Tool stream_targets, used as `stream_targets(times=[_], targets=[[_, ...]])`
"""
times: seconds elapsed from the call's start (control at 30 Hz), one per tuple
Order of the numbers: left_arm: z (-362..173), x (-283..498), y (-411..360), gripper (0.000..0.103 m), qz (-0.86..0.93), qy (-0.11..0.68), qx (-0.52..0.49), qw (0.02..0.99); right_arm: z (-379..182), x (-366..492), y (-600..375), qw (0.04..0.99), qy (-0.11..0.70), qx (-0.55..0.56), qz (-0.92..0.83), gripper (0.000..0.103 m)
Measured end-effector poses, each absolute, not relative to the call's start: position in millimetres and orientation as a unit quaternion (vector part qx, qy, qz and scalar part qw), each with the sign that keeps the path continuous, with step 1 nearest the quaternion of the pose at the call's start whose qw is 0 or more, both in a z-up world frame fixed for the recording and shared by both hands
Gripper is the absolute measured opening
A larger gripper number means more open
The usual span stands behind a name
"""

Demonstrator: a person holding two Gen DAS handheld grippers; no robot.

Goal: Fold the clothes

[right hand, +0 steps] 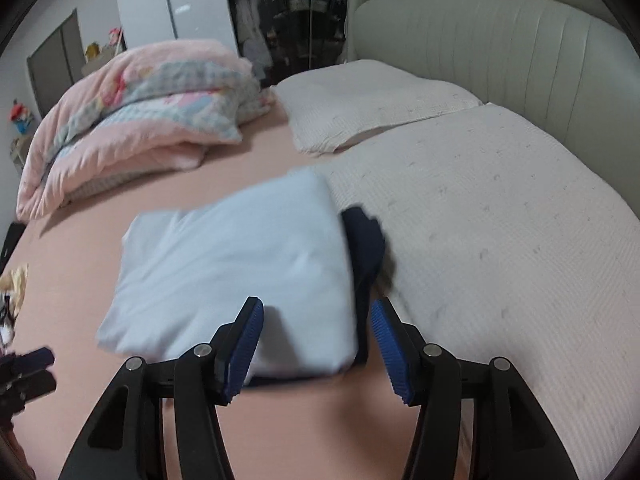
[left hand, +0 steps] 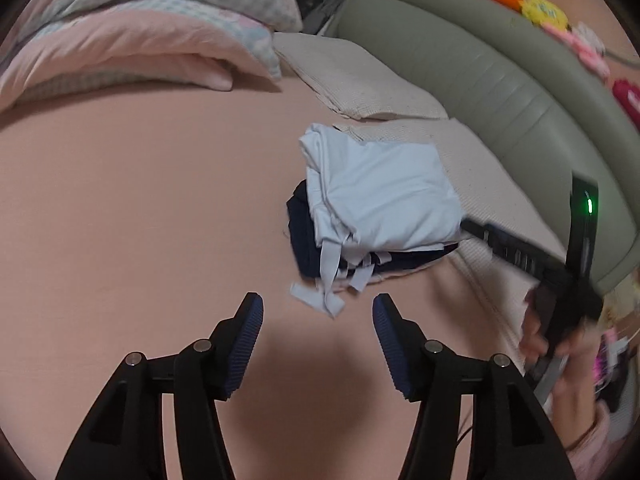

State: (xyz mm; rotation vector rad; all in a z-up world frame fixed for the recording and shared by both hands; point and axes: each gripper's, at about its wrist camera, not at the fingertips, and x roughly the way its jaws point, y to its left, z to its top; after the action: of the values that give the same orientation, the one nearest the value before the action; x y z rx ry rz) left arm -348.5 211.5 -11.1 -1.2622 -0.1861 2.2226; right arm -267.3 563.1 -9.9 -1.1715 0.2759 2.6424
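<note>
A folded pale blue garment [left hand: 380,192] [right hand: 240,264] lies on top of a folded navy garment [left hand: 304,236] [right hand: 366,248] on the pink bed sheet [left hand: 140,220]. Loose pale strips [left hand: 332,280] trail from its near edge in the left wrist view. My left gripper [left hand: 318,308] is open just short of those strips, holding nothing. My right gripper [right hand: 316,320] is open too, its fingers either side of the stack's near corner. The right gripper [left hand: 472,228] reaches the stack's right edge, held by a hand [left hand: 560,344]. At the far left edge, the left gripper [right hand: 28,368] shows.
A folded pink quilt [left hand: 120,40] [right hand: 140,112] lies at the back left. Two cream pillows [right hand: 372,100] [right hand: 500,220] rest against the grey-green padded headboard [left hand: 480,60] on the right. Soft toys [left hand: 544,12] sit along the headboard top. A dark wardrobe [right hand: 280,20] stands behind.
</note>
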Motion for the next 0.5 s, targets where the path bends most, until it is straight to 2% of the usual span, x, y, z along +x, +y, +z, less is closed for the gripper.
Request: stream_targets(times=[0.07, 0.1, 0.13, 0.2, 0.3, 0.37, 0.5], targets=[[-4.9, -334.6, 192.5, 0.066, 0.833, -0.081, -0.472, 0.278, -10.6, -253.0, 535.7, 0.103, 0.085, -0.409, 0.903, 0.07], [-5.2, -331.6, 178.8, 0.083, 0.837, -0.081, -0.473, 0.264, -10.8, -245.6, 521.3, 0.094, 0.082, -0.413, 0.902, 0.081], [-7.0, -331.3, 168.2, 0.093, 0.843, -0.078, -0.474, 0.242, -12.9, -238.0, 505.0, 0.083, 0.078, -0.418, 0.901, 0.085], [-10.4, -328.6, 130.6, 0.094, 0.856, -0.076, -0.479, 0.178, -12.5, -228.3, 469.3, 0.071, 0.067, -0.425, 0.9, 0.087], [-11.5, -317.7, 74.7, 0.096, 0.862, -0.104, -0.48, 0.126, -9.5, -216.2, 415.2, 0.06, 0.055, -0.424, 0.902, 0.103], [-5.5, -306.3, 42.2, 0.102, 0.868, -0.113, -0.473, 0.101, -3.6, -209.1, 379.9, 0.053, 0.053, -0.417, 0.906, 0.103], [5.9, -283.2, -15.8, 0.103, 0.874, -0.11, -0.472, 0.043, 9.8, -199.0, 318.5, 0.043, 0.052, -0.412, 0.909, 0.103]])
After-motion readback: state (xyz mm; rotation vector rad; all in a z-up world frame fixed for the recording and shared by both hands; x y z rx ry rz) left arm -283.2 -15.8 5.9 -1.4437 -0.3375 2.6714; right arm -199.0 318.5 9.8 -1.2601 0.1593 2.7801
